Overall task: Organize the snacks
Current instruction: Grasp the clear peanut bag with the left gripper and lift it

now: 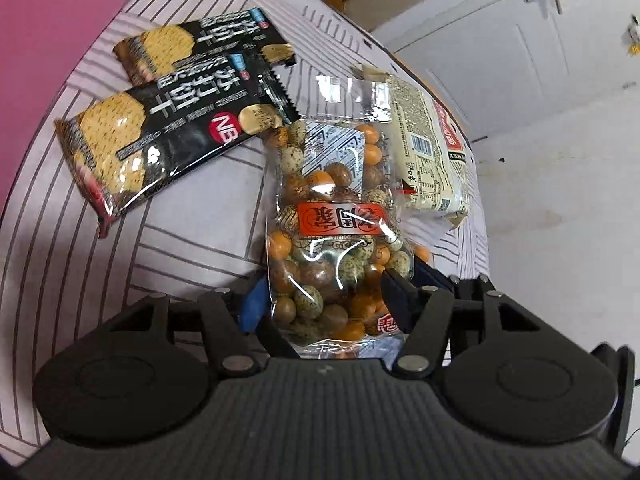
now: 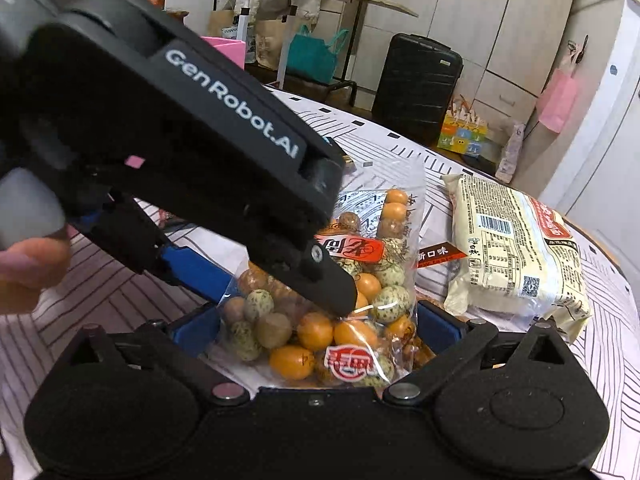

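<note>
The step in hand looks like the pick-up or handover of the clear bag of coated peanuts [image 1: 332, 216], which lies on the striped cloth of the bench [image 1: 192, 240] with its bottom end toward both cameras. The left claw [image 1: 324, 300] straddles that near end: its blue-padded finger sits at one side of the bag and the dark finger presses at the other, so it appears closed onto the bag, though I cannot tell how firmly. In the right wrist view the right claw [image 2: 316, 328] also brackets the same end of the bag of coated peanuts [image 2: 320, 312], its fingers spread wide on either flank with a gap visible (no real squeeze yet, by my reading).

Beyond the peanut bag, toward the far bench edge, a cream packet of noodles [image 1: 432, 152] lies just beside it, its corner touching or nearly so. On the peanut bag's other side, two black soda cracker packs [image 1: 168, 128] overlap one another, the nearer one's corner reaching the bag's top seal.

The next move calls for one claw to take clear charge: the bag is slippery and loosely filled, so a grip on the packed nuts, not the thin film, should hold better before it is lifted to join the other snacks.
</note>
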